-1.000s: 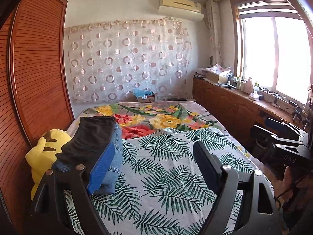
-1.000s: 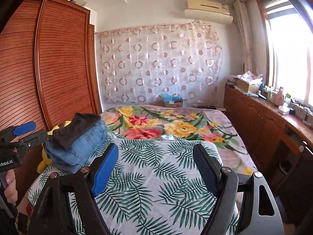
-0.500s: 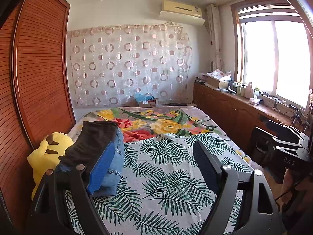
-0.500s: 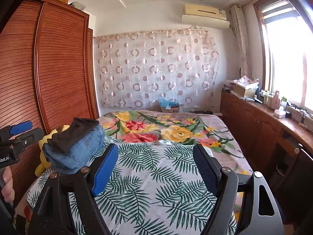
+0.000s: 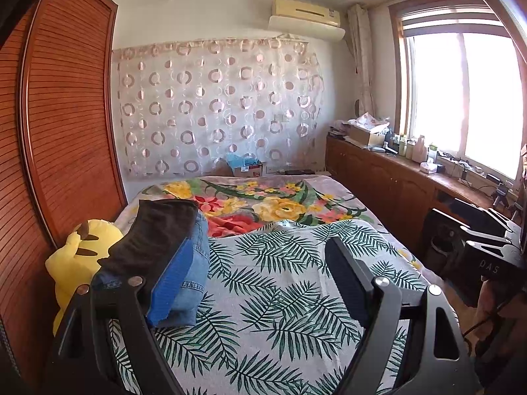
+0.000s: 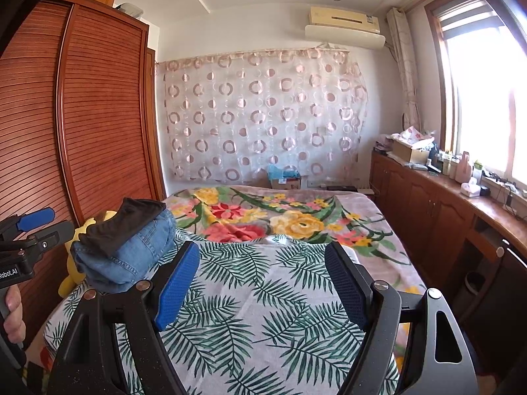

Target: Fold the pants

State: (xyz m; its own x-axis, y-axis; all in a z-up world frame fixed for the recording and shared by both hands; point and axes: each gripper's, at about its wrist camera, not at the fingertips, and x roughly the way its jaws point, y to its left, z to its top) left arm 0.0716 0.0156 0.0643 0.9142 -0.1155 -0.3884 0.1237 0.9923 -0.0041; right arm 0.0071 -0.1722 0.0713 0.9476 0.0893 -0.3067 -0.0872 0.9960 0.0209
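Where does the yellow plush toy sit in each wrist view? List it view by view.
Left wrist: yellow plush toy at lower left, between the slatted wooden wardrobe and the folded blue jeans.
Right wrist: a yellow sliver at left, mostly hidden behind the jeans.
Shared landmark: the wall air conditioner.

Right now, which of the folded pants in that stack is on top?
The dark brown pair is on top; the blue jeans lie folded beneath it, resting on the palm-leaf sheet.
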